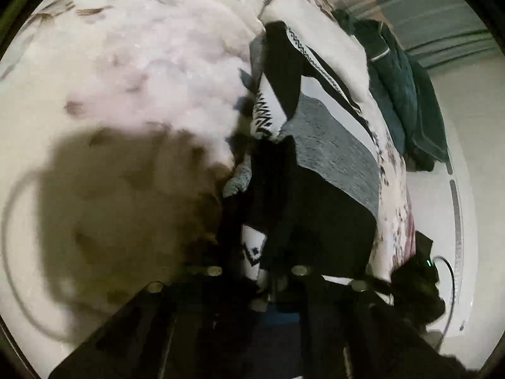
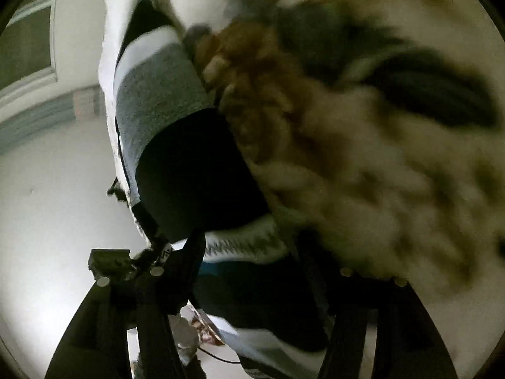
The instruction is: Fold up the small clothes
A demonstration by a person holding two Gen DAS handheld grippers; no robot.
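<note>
A knit sweater [image 1: 334, 158] with black, grey and white bands and zigzag trim lies rumpled on a bed. My left gripper [image 1: 268, 271] sits low over it, with black and white cloth bunched between the dark fingers; it looks shut on the sweater. In the right wrist view the same sweater [image 2: 164, 101] hangs stretched in front of the camera. My right gripper [image 2: 252, 262] has the sweater's white zigzag hem and dark cloth between its fingers and looks shut on it. Both views are blurred.
The bed has a pale floral cover [image 1: 132, 72] with a large dark shadow at the left. A white pillow [image 1: 315, 31] and a dark green garment [image 1: 407, 101] lie at the bed's far side. A white wall [image 2: 47, 173] and a window frame [image 2: 25, 47] are at the left.
</note>
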